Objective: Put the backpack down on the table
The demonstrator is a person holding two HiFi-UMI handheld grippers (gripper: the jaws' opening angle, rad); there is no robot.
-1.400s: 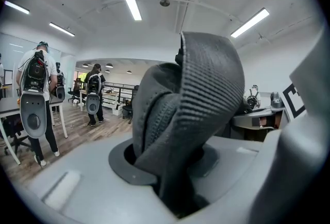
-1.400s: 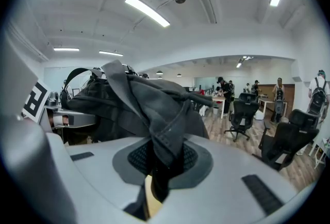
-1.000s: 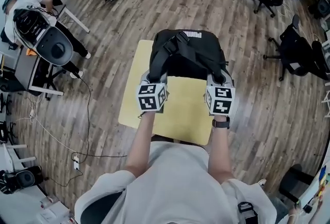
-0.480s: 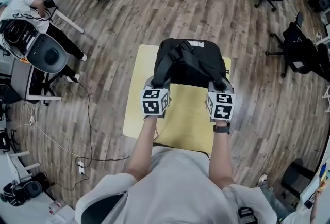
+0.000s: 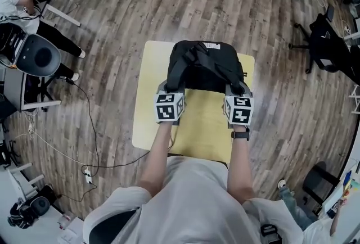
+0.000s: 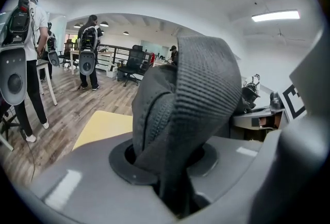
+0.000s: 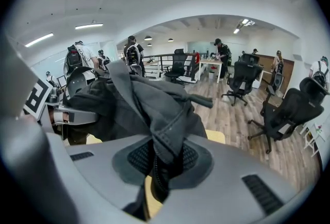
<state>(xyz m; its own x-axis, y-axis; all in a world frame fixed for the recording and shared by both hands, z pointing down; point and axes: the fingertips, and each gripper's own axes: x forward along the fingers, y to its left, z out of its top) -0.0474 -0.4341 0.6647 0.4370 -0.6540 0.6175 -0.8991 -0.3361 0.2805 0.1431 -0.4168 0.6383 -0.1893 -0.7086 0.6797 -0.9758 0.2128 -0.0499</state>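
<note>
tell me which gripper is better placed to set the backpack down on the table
Neither alone, probably. The left gripper and right gripper are both shut on the backpack, side by side at its near corners over the yellow table. Lowering it looks like a job for both together.

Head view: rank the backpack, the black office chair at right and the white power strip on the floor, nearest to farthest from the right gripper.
1. backpack: its fabric is clamped in the fingers of the right gripper, just ahead of it.
2. black office chair: on the floor, off to the right.
3. white power strip: on the floor at lower left, past the person's other arm.
</note>
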